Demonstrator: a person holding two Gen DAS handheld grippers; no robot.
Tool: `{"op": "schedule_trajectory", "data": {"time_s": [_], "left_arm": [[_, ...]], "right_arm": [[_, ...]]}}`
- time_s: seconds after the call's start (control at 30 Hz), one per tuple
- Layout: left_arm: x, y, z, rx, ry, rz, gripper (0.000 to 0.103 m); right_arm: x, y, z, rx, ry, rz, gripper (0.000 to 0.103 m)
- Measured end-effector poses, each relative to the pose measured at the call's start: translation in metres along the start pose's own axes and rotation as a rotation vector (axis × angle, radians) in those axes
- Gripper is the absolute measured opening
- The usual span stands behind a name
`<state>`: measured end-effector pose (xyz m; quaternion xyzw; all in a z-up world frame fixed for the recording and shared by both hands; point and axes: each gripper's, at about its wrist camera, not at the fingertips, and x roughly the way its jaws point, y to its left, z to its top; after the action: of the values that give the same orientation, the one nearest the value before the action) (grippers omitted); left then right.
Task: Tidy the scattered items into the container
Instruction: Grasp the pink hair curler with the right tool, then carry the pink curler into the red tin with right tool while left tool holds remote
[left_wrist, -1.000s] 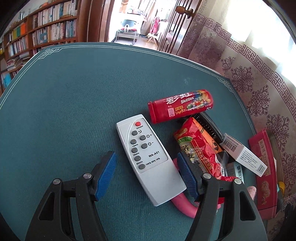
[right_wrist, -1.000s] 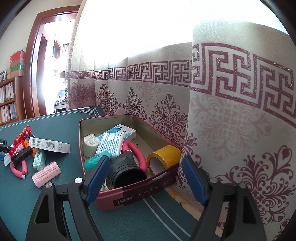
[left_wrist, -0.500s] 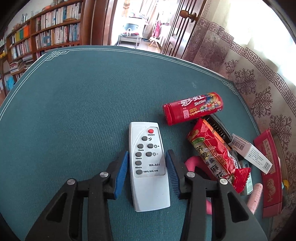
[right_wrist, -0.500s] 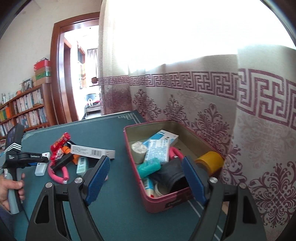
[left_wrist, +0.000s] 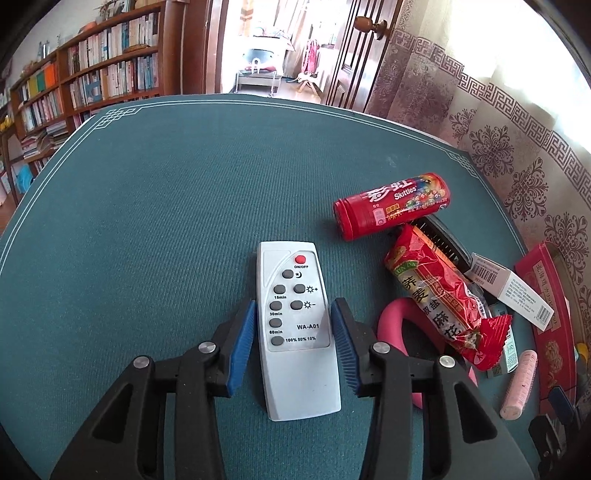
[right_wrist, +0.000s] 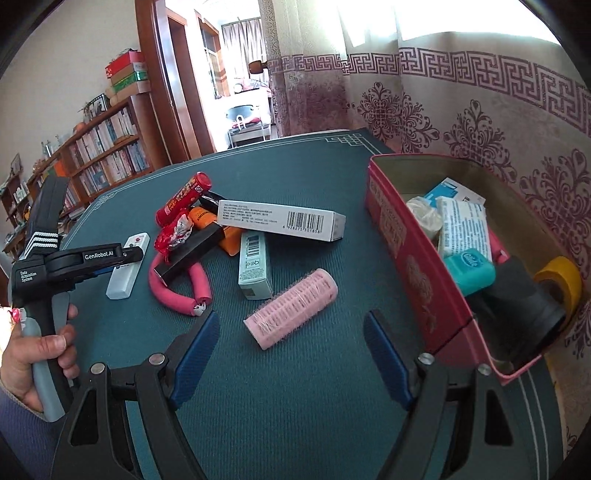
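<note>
A pink hair roller (right_wrist: 291, 308) lies on the green desk (right_wrist: 295, 387) just ahead of the right gripper (right_wrist: 291, 360), whose blue fingers (right_wrist: 194, 356) stand wide apart. To its right, a red tin (right_wrist: 402, 254) holds yellow tape (right_wrist: 559, 280) and a teal floss case (right_wrist: 469, 267) — boxes and tubes cluster behind.

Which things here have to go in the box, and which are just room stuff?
For the job:
remote control
Skittles tube
red snack packet
pink hair roller
white barcode carton
red tin box
left gripper
right gripper

Just there:
bookshelf
patterned curtain
</note>
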<state>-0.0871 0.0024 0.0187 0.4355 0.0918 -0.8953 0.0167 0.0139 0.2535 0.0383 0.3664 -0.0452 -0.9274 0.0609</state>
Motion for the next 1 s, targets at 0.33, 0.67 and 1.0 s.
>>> {"op": "schedule_trajectory", "data": {"time_s": [0.33,0.67,1.0], "left_arm": [[0.0,-0.011,-0.003,0.047,-0.009,0.042,0.055],[-0.013,0.016,0.008,-0.066,-0.041,-0.037,0.043],[-0.032,0.013,0.011,-0.069,-0.098,-0.109,0.043]], "right_arm": [[0.036,0.0,0.004,0.025,0.099,-0.027,0.07],[0.037,0.005,-0.002,-0.018,0.089,-0.054,0.045],[0.003,0.01,0.006,-0.01,-0.031,-0.037,0.037]]}}
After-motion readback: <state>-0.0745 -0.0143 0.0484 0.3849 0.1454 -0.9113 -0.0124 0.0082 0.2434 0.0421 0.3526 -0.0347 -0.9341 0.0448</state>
